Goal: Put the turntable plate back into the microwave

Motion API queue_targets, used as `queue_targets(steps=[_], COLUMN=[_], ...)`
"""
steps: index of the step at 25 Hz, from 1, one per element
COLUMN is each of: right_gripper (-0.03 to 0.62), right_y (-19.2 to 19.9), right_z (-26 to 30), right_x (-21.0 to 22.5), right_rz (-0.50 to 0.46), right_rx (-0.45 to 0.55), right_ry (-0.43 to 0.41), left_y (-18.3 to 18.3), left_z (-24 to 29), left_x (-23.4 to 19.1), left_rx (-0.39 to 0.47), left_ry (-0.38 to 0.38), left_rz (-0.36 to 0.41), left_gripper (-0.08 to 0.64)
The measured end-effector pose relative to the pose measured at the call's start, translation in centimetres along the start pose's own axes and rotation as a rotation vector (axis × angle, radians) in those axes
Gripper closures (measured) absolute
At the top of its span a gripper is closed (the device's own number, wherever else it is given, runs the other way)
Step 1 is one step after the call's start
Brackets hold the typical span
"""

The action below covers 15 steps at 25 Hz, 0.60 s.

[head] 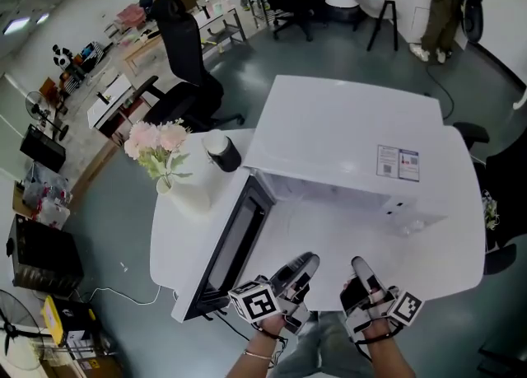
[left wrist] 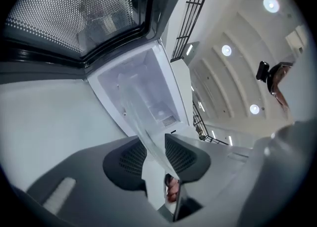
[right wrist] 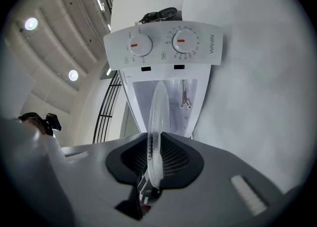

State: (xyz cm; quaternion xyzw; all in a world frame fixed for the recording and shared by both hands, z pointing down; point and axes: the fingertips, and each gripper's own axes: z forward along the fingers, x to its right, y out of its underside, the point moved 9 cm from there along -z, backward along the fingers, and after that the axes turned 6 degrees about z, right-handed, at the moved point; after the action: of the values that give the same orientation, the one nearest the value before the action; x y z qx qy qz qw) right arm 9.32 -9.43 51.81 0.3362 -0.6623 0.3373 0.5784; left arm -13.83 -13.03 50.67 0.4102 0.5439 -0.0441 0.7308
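The white microwave [head: 346, 137] stands on the table with its door [head: 239, 240] swung open to the left, its cavity [head: 329, 212] facing me. The clear glass turntable plate [right wrist: 159, 107] is held edge-on in front of the opening. My right gripper [right wrist: 157, 144] is shut on its rim, below the two-dial control panel [right wrist: 163, 43]. In the left gripper view the plate [left wrist: 141, 117] slants between the jaws of my left gripper [left wrist: 156, 144], with a gap beside it, so the pads do not clamp it. Both the left gripper [head: 300, 268] and the right gripper [head: 361, 269] sit at the table's near edge.
On the white table [head: 177, 236], left of the door, are a vase of pink flowers [head: 169, 162] and a white cylinder with a black top [head: 221, 151]. A black office chair [head: 185, 63] stands behind. The door's mesh window [left wrist: 74, 8] lies close on the left.
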Motion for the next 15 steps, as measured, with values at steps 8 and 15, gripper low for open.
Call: queue_targets(steps=[8,15], right_gripper=[0.535,0.535], right_y=[-0.4,-0.5], right_z=[1.9,2.9], right_x=[0.2,0.6], right_rz=[-0.016,-0.019], right_rx=[0.003,0.019], right_ry=[-0.007,-0.019], left_y=[-0.9,-1.4], left_z=[-1.4,-2.2], left_x=[0.2,1.1], left_rx=[0.005,-0.011], left_ry=[-0.118,-0.245], left_rz=[0.121,0.295], left_gripper=[0.409,0.386])
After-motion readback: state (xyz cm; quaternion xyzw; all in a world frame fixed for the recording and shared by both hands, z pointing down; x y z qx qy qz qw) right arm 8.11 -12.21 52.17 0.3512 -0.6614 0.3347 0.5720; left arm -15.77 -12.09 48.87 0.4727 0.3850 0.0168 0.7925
